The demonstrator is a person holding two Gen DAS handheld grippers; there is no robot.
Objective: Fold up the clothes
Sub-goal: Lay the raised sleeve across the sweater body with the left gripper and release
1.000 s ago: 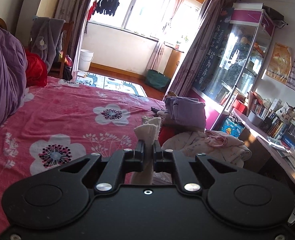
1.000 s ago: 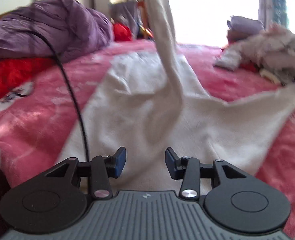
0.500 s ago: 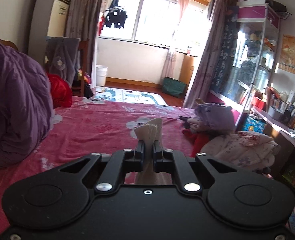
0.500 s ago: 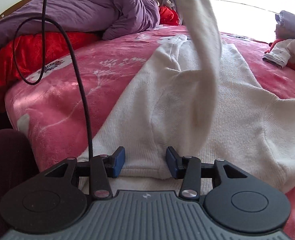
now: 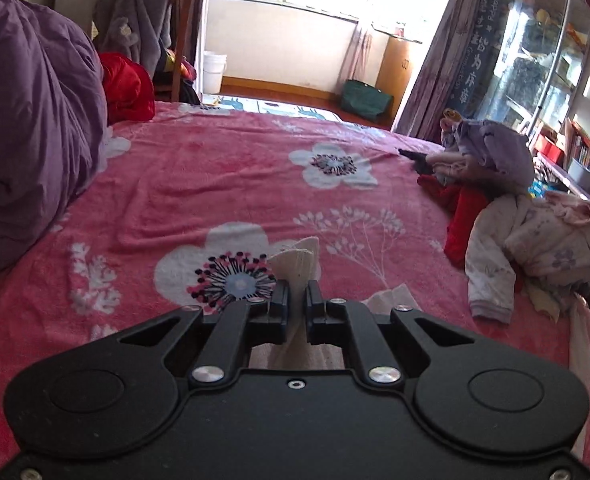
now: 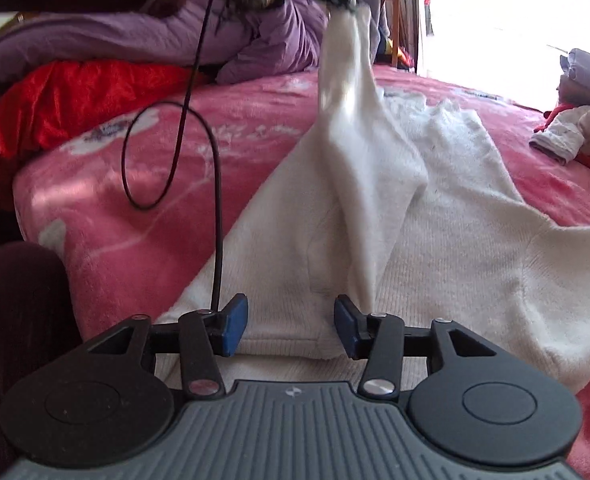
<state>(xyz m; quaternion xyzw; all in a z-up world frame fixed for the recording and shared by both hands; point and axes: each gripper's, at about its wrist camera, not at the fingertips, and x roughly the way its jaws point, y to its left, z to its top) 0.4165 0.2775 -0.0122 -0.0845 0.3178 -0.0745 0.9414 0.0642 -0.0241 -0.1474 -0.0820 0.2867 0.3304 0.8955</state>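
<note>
My left gripper point(image 5: 295, 306) pinches a fuzzy white knit sweater's point(image 6: 455, 248) sleeve, lifting it taut above the pink floral bed blanket point(image 5: 215, 184); my right gripper point(image 6: 291, 322) hovers spread over the hem.

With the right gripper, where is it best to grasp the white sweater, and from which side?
Probably the bottom hem of the white sweater, approached low from the near bed edge. The hem lies flat as a thin edge between the open right gripper fingers, while the left gripper holds the lifted sleeve.
</note>
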